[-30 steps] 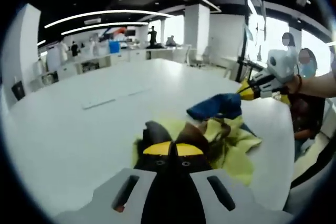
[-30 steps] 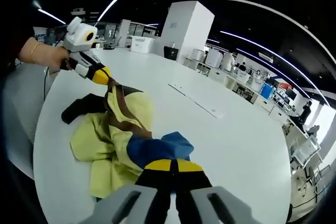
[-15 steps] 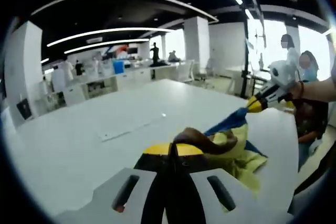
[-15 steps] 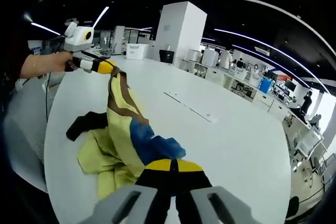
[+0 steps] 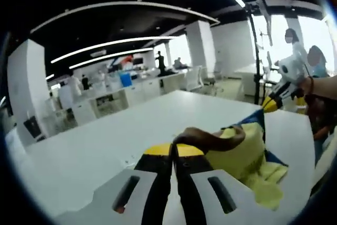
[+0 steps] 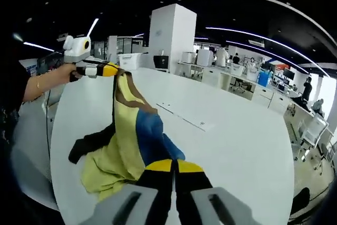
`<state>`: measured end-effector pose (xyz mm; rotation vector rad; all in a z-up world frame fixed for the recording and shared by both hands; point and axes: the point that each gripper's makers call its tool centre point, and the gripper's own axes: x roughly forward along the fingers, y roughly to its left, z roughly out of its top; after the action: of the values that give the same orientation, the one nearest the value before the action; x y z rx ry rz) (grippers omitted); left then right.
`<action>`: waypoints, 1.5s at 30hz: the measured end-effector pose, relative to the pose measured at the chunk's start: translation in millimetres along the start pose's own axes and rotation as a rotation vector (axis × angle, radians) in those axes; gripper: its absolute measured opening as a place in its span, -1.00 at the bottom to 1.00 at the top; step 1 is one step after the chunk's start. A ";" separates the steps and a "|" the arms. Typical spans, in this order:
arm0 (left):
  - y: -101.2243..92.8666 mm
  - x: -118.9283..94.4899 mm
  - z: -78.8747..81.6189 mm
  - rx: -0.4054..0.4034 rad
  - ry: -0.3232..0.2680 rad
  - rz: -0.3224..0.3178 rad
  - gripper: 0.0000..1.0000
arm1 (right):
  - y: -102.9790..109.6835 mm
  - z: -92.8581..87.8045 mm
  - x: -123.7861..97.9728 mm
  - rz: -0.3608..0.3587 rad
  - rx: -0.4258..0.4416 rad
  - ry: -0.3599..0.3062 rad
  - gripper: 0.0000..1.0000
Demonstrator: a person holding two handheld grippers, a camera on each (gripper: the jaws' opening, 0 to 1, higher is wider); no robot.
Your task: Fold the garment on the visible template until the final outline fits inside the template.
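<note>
We find garment (image 6: 129, 135) lifted off white table (image 6: 226, 146), stretched between both claws, lower part bunched on tabletop. Left gripper (image 5: 174, 151) pinches brown-trimmed edge; right gripper (image 6: 174, 166) pinches blue section. Thin rectangular outline (image 6: 181, 117), likely template, lies well apart on far table. We judge no fold made; spreading, placing, folding all remain.

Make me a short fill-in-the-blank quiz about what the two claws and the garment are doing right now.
1. Both claws are shut on the ____.
2. The garment is mostly ____ in colour, with blue and brown parts.
3. The left claw and the right claw hold the cloth stretched between them above the white ____.

Missing words: garment; yellow; table
</note>
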<state>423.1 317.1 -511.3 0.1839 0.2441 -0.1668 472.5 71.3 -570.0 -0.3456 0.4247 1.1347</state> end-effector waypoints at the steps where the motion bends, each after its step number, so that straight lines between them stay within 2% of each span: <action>1: 3.2 6.1 -0.9 0.000 0.007 0.000 -1.00 | -1.3 1.9 2.3 0.021 0.018 0.002 -1.00; 5: 16.0 26.0 -10.7 0.011 0.040 0.022 -1.00 | -18.9 6.4 10.4 -0.002 0.104 0.000 -1.00; 7: 21.5 35.9 -20.3 -0.035 0.067 0.024 -1.00 | -28.9 3.5 15.4 -0.017 0.165 0.015 -1.00; 9: 25.4 47.7 -25.2 -0.053 0.062 0.017 -1.00 | -39.2 2.0 21.7 -0.036 0.204 0.011 -1.00; 10: 27.8 53.8 -31.3 -0.068 0.090 0.021 -1.00 | -43.1 -0.5 25.8 -0.037 0.227 0.019 -1.00; 12: 29.2 64.4 -35.1 -0.068 0.093 0.013 -1.00 | -52.3 -5.3 33.3 -0.060 0.245 0.030 -1.00; 20: 36.5 103.8 -60.4 -0.057 0.182 -0.010 -1.00 | -83.4 -21.1 61.3 -0.120 0.300 0.083 -1.00; 21: 38.5 110.0 -67.2 -0.069 0.209 -0.011 -1.00 | -91.6 -24.3 67.5 -0.142 0.304 0.100 -1.00; 23: 39.2 121.5 -73.1 -0.068 0.225 -0.026 -1.00 | -99.7 -25.8 74.3 -0.161 0.302 0.106 -1.00; 27: 39.6 138.6 -93.6 -0.021 0.306 -0.051 -1.00 | -116.1 -31.5 92.3 -0.186 0.306 0.135 -1.00; 32: 40.1 158.5 -116.0 -0.029 0.350 -0.059 -1.00 | -133.6 -45.3 112.7 -0.205 0.342 0.162 -1.00; 40: 43.0 174.5 -147.6 -0.063 0.417 -0.053 -1.00 | -141.6 -68.5 135.7 -0.236 0.347 0.214 -1.00; 44: 44.7 179.5 -155.5 -0.078 0.435 -0.048 -1.00 | -143.1 -76.2 142.3 -0.246 0.322 0.253 -1.00; 45: 45.1 181.6 -157.7 -0.077 0.440 -0.049 -1.00 | -143.4 -78.5 143.6 -0.248 0.294 0.269 -1.00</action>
<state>569.8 366.7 -700.6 0.1363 0.6923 -0.1638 644.4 93.0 -701.7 -0.2839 0.7554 0.7725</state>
